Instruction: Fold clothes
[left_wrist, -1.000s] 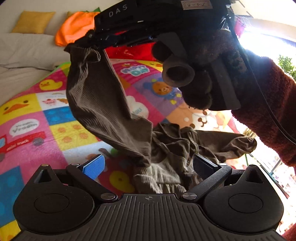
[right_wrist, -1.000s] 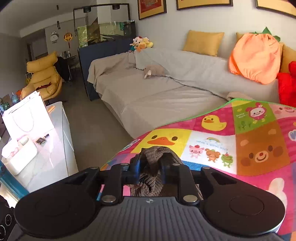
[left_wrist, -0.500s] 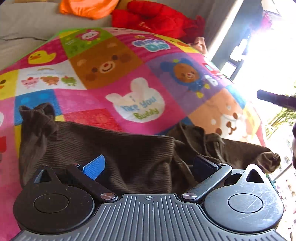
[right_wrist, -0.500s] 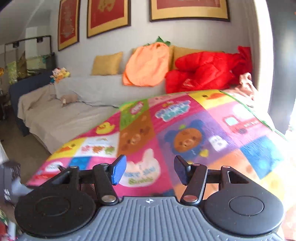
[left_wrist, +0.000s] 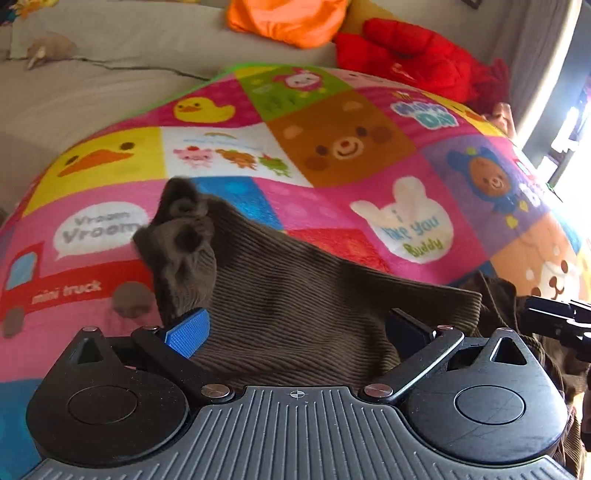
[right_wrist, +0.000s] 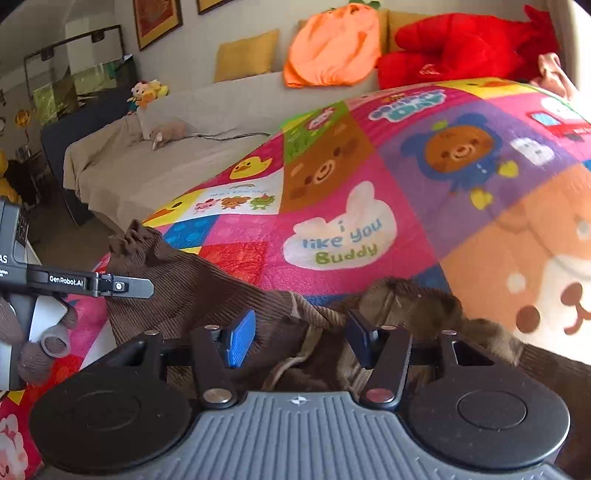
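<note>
One garment is all I have to work with, brown corduroy trousers (left_wrist: 295, 295) lying low on the patchwork play mat (left_wrist: 332, 147), and the folding is barely begun. From my left gripper (left_wrist: 295, 328) one leg runs up toward eleven o'clock to a puckered cuff (left_wrist: 181, 218), reasonably straight and flat on the mat. My left fingers stand wide apart with the cloth lying between them, gripping nothing. Over at my right gripper (right_wrist: 299, 339) the waist end with its drawstring (right_wrist: 295, 354) is a rumpled heap, spilling off toward three o'clock. My right jaws stand about half spread and are easing inward, fabric lies under and between them, but the pads are not pressing on it, so I hold nothing here either. My reckoning: one leg is laid out, no crease is made, the second leg and waistband need smoothing before any fold goes over.
</note>
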